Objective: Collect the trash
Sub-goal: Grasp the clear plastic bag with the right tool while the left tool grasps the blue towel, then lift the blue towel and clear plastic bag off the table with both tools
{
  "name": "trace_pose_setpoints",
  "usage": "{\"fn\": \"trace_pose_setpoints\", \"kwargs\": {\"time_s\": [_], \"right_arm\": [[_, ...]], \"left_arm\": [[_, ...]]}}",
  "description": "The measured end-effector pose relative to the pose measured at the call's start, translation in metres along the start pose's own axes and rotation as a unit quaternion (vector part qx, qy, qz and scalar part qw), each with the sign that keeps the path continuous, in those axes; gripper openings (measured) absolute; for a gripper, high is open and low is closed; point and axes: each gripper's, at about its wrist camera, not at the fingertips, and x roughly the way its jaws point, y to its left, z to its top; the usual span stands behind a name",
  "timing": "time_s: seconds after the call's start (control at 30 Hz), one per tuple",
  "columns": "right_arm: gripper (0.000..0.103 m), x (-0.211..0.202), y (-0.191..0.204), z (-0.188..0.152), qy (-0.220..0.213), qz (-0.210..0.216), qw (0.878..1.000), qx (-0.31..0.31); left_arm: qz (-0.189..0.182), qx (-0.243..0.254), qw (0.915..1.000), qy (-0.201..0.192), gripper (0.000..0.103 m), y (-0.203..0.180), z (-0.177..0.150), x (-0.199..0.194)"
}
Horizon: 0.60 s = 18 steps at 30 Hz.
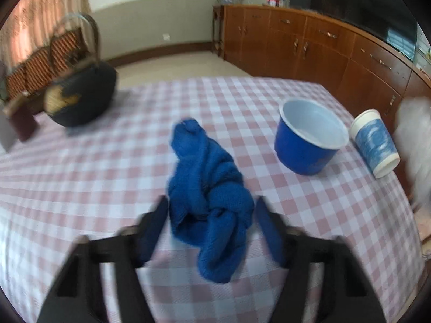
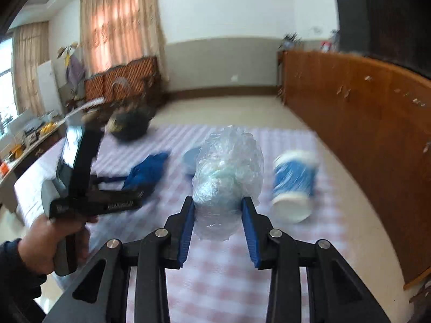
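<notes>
My left gripper (image 1: 211,210) is open, its fingers either side of a crumpled blue cloth (image 1: 207,196) on the checked tablecloth (image 1: 80,177), not squeezing it. My right gripper (image 2: 218,210) is shut on a crumpled ball of clear plastic wrap (image 2: 229,167), held above the table. A blue bowl with a white inside (image 1: 309,140) stands at the right, and a blue-and-white paper cup (image 1: 375,145) lies tipped near the right edge; the cup also shows in the right wrist view (image 2: 295,185). The cloth (image 2: 148,172) and the left gripper's body (image 2: 89,185) show there too.
A dark woven basket with a handle (image 1: 80,94) stands at the table's far left. A long wooden sideboard (image 1: 323,45) runs along the right wall. A wicker bench (image 2: 121,78) stands under the curtains. The plastic ball shows blurred at the right edge (image 1: 414,140).
</notes>
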Motion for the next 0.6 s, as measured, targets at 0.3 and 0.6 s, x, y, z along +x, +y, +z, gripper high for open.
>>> {"fn": "trace_pose_setpoints", "kwargs": {"time_s": [0.3, 0.6], "right_arm": [[0.037, 0.054, -0.120, -0.003, 0.054, -0.128, 0.988, 0.064], [0.037, 0.040, -0.106, -0.017, 0.053, -0.123, 0.989, 0.059]], "left_arm": [[0.005, -0.027, 0.9989, -0.038, 0.017, 0.017, -0.011, -0.030], [0.026, -0.020, 0.9977, -0.060, 0.016, 0.020, -0.027, -0.049]]}}
